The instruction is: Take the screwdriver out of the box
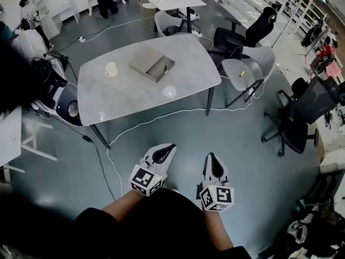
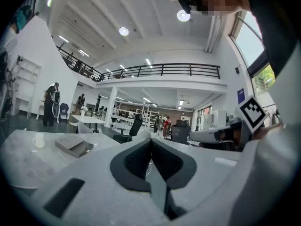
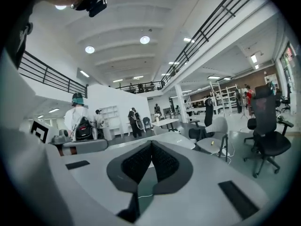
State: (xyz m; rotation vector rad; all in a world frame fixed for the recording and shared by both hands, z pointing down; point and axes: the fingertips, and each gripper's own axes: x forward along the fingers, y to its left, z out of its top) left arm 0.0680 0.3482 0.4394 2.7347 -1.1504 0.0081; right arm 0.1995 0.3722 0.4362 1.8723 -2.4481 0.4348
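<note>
Screwdriver: not made out in any view; judged to lie inside the box (image 1: 152, 65), too small to tell from here.
Box: grey, shallow, open; flat on the tabletop (image 1: 135, 99), about mid-surface.
Cup (image 1: 111, 69): white, left of the box, apart from it.
Box axis: in the head view the long side runs upper left to lower right. The open tray end is the lower-right one.
Left claw (image 1: 171, 146): clenched, pads met at the tips, nothing between them. It is held level and aimed toward the tabletop.
Right claw (image 1: 211, 156): clenched as well, empty, beside the left one.
Bearing: the box lies ahead of both claws and somewhat to the left, well apart from them. Bare floor (image 1: 242, 161) and a white cable (image 1: 161, 120) lie between. In the left gripper view the box sits left of the jaw line.
Nearer hand: the left, by a little.
Stage (judged): approach not begun; nothing touched and the box undisturbed.
Next move (judged): close in on the tabletop's near edge and release one claw. Come down over the tray end, and set the jaws across the tool's shaft once it shows.
Risk (judged): the tool's lie is unknown, so the claw may need turning late.
</note>
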